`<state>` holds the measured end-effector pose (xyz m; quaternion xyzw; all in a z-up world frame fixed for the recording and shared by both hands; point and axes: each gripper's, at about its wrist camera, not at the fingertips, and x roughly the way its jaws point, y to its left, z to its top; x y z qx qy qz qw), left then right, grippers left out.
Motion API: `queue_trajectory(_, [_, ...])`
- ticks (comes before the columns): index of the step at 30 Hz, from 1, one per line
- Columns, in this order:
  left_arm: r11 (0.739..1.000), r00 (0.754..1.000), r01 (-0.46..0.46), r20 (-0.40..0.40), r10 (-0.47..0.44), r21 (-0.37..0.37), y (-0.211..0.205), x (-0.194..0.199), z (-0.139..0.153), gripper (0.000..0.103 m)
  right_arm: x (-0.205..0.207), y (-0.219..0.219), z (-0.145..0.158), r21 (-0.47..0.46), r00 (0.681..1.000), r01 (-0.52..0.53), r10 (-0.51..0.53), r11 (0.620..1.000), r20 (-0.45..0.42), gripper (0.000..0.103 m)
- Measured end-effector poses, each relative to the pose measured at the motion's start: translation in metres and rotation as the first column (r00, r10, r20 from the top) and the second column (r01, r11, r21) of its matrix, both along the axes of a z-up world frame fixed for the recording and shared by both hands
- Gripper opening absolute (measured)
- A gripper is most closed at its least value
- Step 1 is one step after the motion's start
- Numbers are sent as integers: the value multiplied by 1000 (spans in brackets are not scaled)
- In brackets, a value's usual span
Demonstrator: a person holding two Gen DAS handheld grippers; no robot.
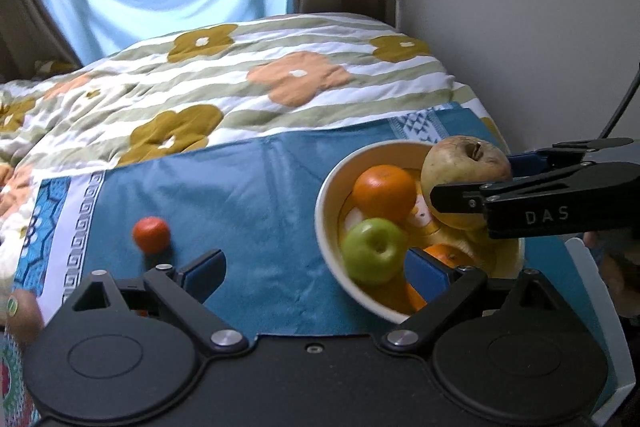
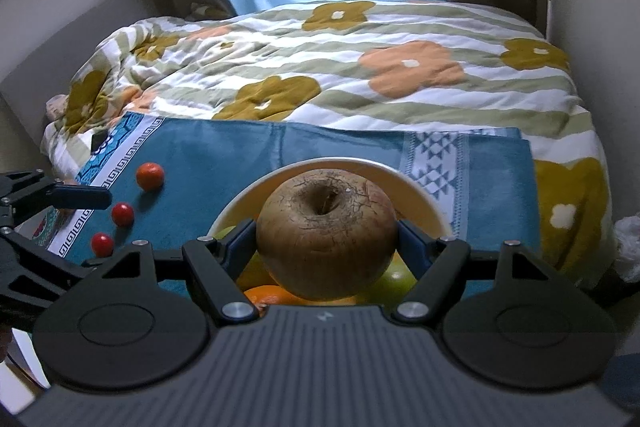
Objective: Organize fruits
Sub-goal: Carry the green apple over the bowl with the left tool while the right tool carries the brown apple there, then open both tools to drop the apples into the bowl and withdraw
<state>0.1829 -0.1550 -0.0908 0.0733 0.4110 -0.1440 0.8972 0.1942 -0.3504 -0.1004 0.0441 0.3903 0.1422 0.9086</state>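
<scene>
A cream bowl (image 1: 320, 203) on the teal cloth (image 1: 240, 195) holds an orange (image 1: 384, 193), a green apple (image 1: 374, 251) and more fruit underneath. My right gripper (image 2: 326, 239) is shut on a big brown, cracked apple (image 2: 326, 239) and holds it just above the bowl (image 2: 340, 163). In the left wrist view this apple (image 1: 466, 167) hangs over the bowl's far right rim. My left gripper (image 1: 316, 273) is open and empty, with its right pad over the bowl's near edge. A small tangerine (image 1: 151, 234) lies loose on the cloth to the left.
Two small red fruits (image 2: 122, 214) (image 2: 101, 243) lie near the tangerine (image 2: 150, 176) at the cloth's left end. A stickered fruit (image 1: 24, 311) sits at the far left edge. The flowered quilt (image 2: 360, 67) covers the bed behind. A wall stands to the right.
</scene>
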Motion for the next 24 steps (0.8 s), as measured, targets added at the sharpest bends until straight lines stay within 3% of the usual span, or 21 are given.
queue_trajectory(8, [999,999,-50,-10,50,7,14,-10,-4,98,0,19,-16,-70,999,-24,26,997,24,92])
queue_trajectory(11, [998,998,-67,-12,67,11,17,-16,-3,98,-7,18,-13,-79,998,-13,17,997,57,103])
queue_trajectory(17, [994,994,-105,-16,106,15,27,-30,-1,98,-21,11,-10,-53,998,12,-9,999,62,103])
queue_trajectory(24, [987,987,-159,5,159,8,44,-45,10,98,-36,20,6,-87,994,-11,20,996,107,103])
